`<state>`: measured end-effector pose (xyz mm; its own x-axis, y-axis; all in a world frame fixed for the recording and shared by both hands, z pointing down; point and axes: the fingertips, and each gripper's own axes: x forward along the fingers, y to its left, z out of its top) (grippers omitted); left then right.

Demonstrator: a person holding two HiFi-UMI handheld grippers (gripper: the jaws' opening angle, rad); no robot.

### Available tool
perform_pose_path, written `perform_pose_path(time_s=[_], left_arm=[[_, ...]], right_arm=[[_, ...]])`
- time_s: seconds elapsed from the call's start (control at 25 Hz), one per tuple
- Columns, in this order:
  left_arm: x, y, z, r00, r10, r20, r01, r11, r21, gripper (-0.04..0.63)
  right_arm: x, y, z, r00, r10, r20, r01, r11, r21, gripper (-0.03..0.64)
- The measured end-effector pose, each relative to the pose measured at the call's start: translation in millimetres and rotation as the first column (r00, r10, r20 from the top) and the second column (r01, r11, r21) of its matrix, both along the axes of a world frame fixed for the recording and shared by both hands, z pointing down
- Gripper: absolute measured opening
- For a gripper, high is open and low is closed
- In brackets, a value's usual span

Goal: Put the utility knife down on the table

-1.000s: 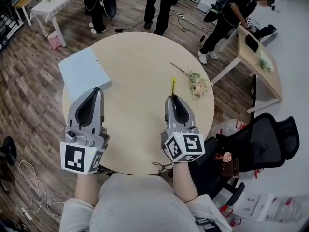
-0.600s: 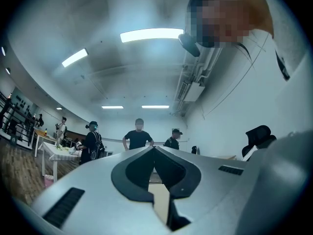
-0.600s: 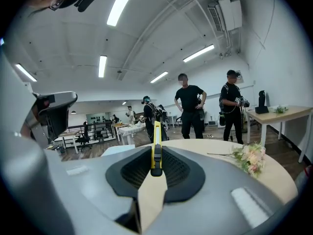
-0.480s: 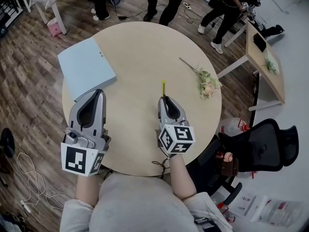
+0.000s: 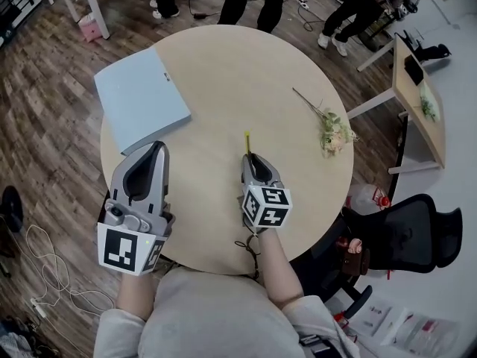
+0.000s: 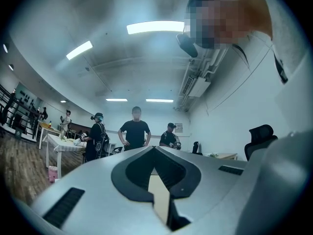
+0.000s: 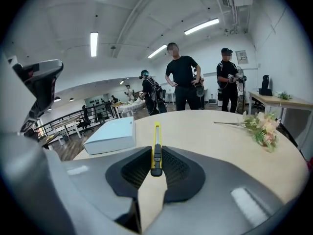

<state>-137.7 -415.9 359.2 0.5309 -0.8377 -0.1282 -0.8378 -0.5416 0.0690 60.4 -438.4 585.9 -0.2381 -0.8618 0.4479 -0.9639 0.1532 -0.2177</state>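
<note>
Moved: your right gripper (image 5: 249, 156) sank toward the table (image 5: 223, 66).
Right fingers (image 7: 182, 173): pinching utility knife (image 7: 156, 146) for laydown.
Left fingers (image 6: 133, 169): pressed together, empty.

Yellow utility knife (image 5: 247, 141) held over my round table (image 5: 246, 66).
I see a slim yellow knife with a black slider along its back (image 7: 156, 151). Its rear end is clamped between the jaws of my right gripper (image 5: 250, 157), and its body runs on from them toward 12 o'clock. It sits close to the centre of the pale wooden table top (image 7: 210, 141), just on the 3 o'clock side. It lies nearly flat and low to the surface, but I cannot tell whether its front end touches the wood or whether any blade is out.
</note>
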Motion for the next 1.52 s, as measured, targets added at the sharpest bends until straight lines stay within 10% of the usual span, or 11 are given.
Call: perform_pose_path(time_s=[0.84, 1.52], left_arm=[[-12, -19, 27, 1.000, -0.018, 0.004, 0.018, 0.998, -0.066, 0.009], [-10, -22, 27, 1.000, -0.009, 0.000, 0.009, 0.998, -0.064, 0.009]], right_arm=[[-12, -5, 112, 0.993, -0.068, -0.101, 0.031, 0.945, -0.325, 0.074], [-17, -7, 100, 0.990, -0.087, -0.108, 0.052, 0.956, -0.289, 0.120]])
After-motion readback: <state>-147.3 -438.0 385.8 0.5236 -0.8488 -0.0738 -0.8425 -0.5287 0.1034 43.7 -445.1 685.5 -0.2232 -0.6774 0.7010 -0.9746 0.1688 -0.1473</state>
